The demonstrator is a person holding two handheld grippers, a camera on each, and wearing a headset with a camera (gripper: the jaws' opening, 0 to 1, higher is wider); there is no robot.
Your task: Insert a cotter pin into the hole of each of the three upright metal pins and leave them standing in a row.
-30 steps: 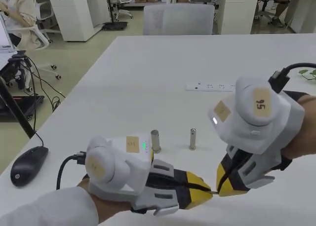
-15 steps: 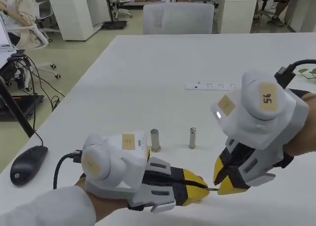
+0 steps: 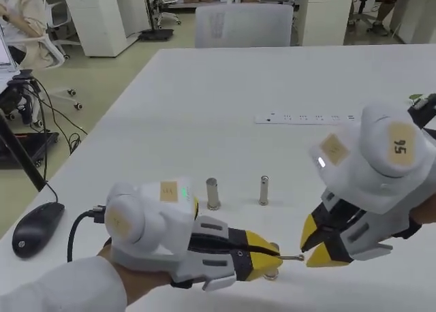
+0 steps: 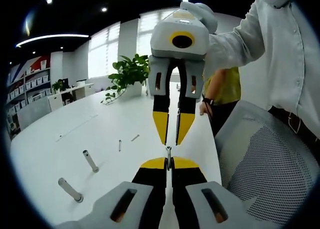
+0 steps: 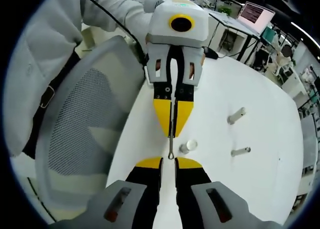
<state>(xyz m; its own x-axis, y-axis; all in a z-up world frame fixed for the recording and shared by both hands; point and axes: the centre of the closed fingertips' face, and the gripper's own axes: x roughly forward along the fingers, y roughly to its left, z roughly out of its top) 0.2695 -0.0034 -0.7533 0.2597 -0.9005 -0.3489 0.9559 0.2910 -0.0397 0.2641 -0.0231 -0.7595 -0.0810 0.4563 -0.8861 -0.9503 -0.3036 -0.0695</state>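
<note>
Landmark: the held cotter pin (image 3: 291, 257).

- Mouse (image 3: 37, 228): far left of it, near the edge of the white table (image 3: 204, 107).
- Left gripper (image 3: 267, 257): just left of it. Jaws are pressed together and pinch the pin's shank. The free end pokes out rightward past the yellow tips.
- Near metal pin (image 5: 188, 147): upright, just beside the free end, seen end-on in the right gripper view. Cannot tell whether the two touch.
- Left metal pin (image 3: 213, 193) and right metal pin (image 3: 263, 189): upright, beyond it, side by side with a clear gap between them.
- Two loose cotter pins (image 4: 120, 145): flat on the table, well apart from it.
- Right gripper (image 3: 315, 242): just right of it. Jaws are spread a little, tips face the free end, and they grip nothing.
</note>
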